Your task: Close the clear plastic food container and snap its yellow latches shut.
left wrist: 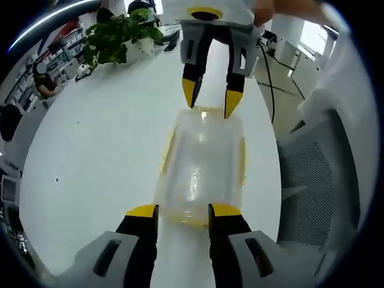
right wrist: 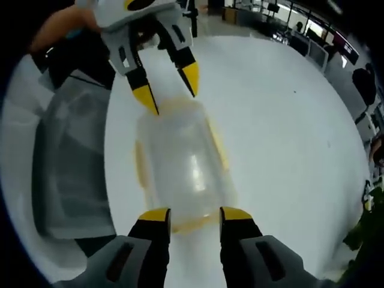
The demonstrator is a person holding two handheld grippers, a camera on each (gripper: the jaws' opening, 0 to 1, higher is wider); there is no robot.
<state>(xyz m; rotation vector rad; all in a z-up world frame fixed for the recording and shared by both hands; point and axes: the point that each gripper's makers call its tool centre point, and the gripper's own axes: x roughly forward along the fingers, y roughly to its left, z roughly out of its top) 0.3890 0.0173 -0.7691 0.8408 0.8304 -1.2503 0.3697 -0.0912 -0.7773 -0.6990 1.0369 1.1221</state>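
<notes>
**Both grippers lined up on the container's short ends**

We have the clear container [left wrist: 201, 171] lying lid-on in the middle of the white surface [left wrist: 90, 156], between our two grippers. The left gripper [left wrist: 183, 211] sits at one short end, its fingers apart and holding nothing, tips just beside the yellow latch [left wrist: 186, 221] there. The right gripper [right wrist: 195, 213] faces it from the opposite end, fingers likewise apart and empty.

The lid looks seated, so we judge the latching step is in hand. Next, each end latch needs a firm press against the wall until it clicks, then the long yellow side latches [left wrist: 166, 150].

Around us: a potted plant [left wrist: 117, 39] at the surface's far edge, a grey mesh chair [left wrist: 318, 180] alongside, and an open office with people seated beyond.
</notes>
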